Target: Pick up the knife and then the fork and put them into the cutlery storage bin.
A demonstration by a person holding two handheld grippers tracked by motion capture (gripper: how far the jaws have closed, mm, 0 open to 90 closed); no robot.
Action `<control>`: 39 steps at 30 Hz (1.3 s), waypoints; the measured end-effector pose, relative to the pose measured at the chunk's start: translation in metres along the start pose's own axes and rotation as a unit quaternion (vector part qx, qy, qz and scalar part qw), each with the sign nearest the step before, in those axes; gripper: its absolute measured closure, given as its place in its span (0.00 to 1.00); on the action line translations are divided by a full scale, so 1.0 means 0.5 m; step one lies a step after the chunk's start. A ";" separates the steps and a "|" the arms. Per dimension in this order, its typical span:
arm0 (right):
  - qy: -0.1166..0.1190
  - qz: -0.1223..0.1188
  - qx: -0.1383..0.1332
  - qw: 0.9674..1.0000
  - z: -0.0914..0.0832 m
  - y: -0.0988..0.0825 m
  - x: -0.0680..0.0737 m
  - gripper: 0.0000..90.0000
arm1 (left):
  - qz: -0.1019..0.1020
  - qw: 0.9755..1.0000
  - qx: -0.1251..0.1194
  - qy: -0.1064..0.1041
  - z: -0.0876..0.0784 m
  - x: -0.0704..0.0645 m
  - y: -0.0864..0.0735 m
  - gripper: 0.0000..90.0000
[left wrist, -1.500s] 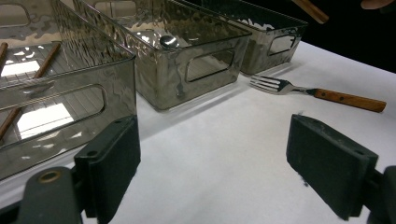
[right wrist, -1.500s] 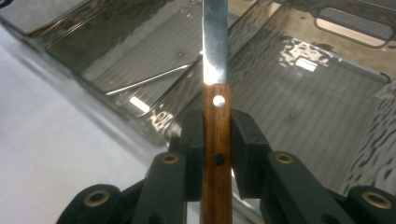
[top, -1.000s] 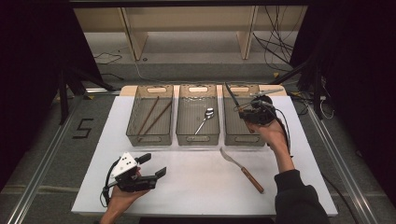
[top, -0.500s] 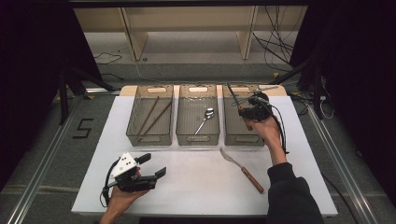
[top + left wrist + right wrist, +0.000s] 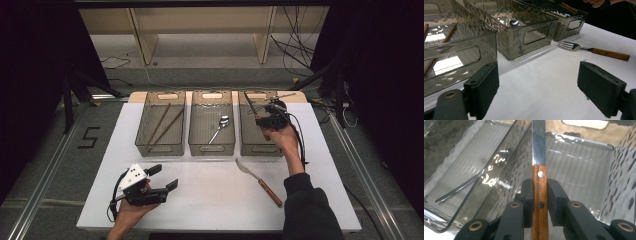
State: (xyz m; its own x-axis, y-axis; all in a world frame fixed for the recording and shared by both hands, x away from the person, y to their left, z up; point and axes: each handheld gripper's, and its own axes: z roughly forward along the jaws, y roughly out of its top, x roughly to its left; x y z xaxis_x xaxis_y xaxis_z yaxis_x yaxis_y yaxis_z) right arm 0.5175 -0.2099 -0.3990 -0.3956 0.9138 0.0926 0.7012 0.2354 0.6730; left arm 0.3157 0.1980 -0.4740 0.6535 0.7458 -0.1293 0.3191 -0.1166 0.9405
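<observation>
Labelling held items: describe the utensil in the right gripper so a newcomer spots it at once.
On the white table stand three clear smoky plastic bins; go to the rightmost bin. Above it the right gripper clamps a wooden-handled, flat steel-bladed knife with two rivets. The similar wood-handled fork lies loose on the table.

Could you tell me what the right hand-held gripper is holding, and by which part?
The right hand-held gripper holds a knife by its wooden handle, just below the blade.
</observation>
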 end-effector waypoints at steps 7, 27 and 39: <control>-0.005 0.002 0.007 1.000 0.007 -0.002 -0.001 0.84 | -0.002 1.000 0.000 -0.001 0.001 -0.001 0.000 0.19; 0.072 -0.052 -0.027 0.996 -0.059 -0.019 0.043 0.36 | -0.002 1.000 0.003 -0.001 0.002 -0.001 -0.001 0.19; 0.081 -0.089 -0.026 0.992 -0.105 -0.075 0.076 0.34 | -0.002 1.000 0.003 -0.001 0.002 -0.001 -0.001 0.19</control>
State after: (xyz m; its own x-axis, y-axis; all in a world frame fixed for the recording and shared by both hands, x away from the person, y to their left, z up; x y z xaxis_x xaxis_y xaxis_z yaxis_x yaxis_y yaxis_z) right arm 0.4452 -0.2014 -0.3821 -0.6038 0.7928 0.0833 0.5822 0.3672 0.7254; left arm 0.3160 0.1969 -0.4749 0.6532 0.7454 -0.1328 0.3253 -0.1178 0.9383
